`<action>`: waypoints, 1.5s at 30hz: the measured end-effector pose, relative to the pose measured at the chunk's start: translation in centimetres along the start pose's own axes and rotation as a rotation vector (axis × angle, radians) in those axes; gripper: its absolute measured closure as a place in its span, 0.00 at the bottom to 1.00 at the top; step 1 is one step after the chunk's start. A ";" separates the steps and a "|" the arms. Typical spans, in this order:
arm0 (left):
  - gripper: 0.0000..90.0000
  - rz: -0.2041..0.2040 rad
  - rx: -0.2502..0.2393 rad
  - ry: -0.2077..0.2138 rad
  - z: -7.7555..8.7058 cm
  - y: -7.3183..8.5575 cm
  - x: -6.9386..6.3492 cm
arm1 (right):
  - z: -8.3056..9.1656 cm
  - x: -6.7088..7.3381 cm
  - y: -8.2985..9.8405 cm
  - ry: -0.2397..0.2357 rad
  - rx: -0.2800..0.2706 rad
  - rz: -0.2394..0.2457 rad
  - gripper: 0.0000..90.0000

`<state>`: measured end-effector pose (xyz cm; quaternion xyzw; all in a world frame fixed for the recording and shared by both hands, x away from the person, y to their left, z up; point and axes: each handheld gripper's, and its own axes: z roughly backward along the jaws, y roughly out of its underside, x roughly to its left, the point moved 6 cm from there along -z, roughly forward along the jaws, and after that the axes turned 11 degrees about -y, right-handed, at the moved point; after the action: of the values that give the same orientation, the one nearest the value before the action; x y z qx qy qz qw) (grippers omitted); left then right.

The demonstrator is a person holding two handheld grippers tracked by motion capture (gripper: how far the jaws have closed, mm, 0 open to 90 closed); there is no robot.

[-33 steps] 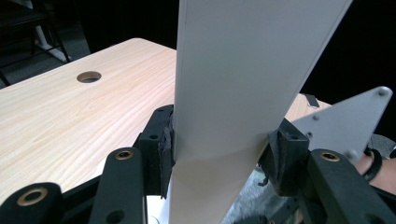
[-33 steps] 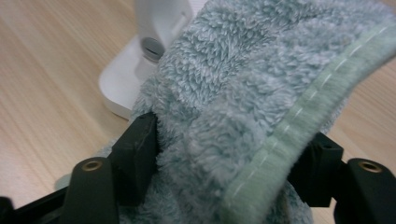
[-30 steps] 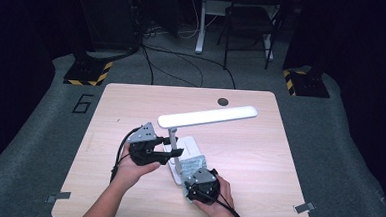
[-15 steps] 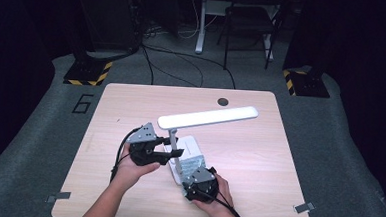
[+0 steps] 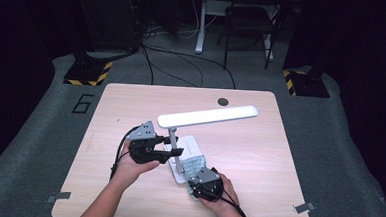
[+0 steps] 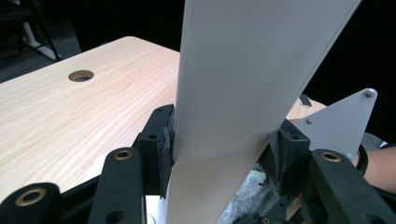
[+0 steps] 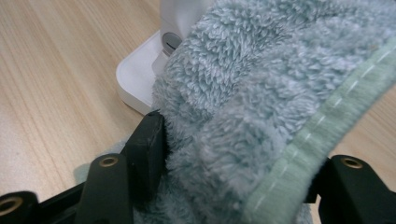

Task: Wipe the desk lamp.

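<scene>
Left claw clamps lamp stem | right claw closing on cloth

Lamp stands mid surface. Left tool just left of lamp; cloth w/ right tool before it.

Recording lab: lone wooden table on grey carpet, hazard-taped stand bases, loose cables beyond.
</scene>
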<state>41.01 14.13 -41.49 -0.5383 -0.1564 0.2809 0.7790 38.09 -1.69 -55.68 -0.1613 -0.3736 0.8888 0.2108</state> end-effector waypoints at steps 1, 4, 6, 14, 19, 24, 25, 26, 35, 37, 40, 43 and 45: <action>0.56 -0.006 0.005 0.001 -0.1 -0.1 0.0 | 0.1 -0.3 0.1 0.016 -0.010 -0.019 0.46; 0.56 -0.001 0.007 0.006 -0.1 -0.1 0.1 | 0.4 -0.9 0.5 0.009 -0.002 -0.020 0.46; 0.55 -0.005 0.014 0.017 -0.1 -0.1 0.1 | 0.6 -1.5 0.7 0.009 -0.001 -0.011 0.46; 0.55 -0.001 0.012 0.013 -0.3 -0.1 0.1 | 1.4 -3.5 2.1 0.024 0.006 -0.139 0.50; 0.55 0.015 0.009 0.006 -0.4 -0.1 0.0 | 1.5 -4.4 2.4 0.061 -0.006 -0.197 0.50; 0.55 0.008 0.017 0.010 -0.3 -0.1 0.1 | 1.6 -5.2 2.6 0.095 -0.003 -0.202 0.51; 0.55 0.008 0.019 0.007 -0.2 -0.1 0.1 | 1.6 -5.2 2.6 0.095 -0.003 -0.202 0.51; 0.55 0.008 0.017 0.005 -0.2 -0.1 0.1 | 1.6 -5.5 2.6 0.098 -0.024 -0.241 0.51; 0.55 -0.002 0.014 0.015 0.0 0.0 0.0 | 2.1 -5.4 2.8 0.048 -0.020 -0.276 0.57; 0.55 -0.002 0.014 0.019 0.0 0.0 -0.1 | 2.3 -5.7 2.9 0.034 -0.010 -0.285 0.61; 0.55 -0.012 0.019 0.032 0.1 0.0 -0.2 | 2.6 -5.8 3.0 0.034 -0.011 -0.321 0.64; 0.55 -0.012 0.015 0.046 0.2 0.1 -0.4 | 3.5 -6.3 3.2 0.021 -0.027 -0.367 0.66; 0.55 -0.015 0.008 0.049 0.3 0.2 -0.5 | 3.9 -6.5 3.1 0.017 -0.044 -0.376 0.66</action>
<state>40.44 14.13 -41.52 -0.5406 -0.1402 0.2624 0.7869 41.16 -9.18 -54.54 -0.1009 -0.4148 0.8239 0.3727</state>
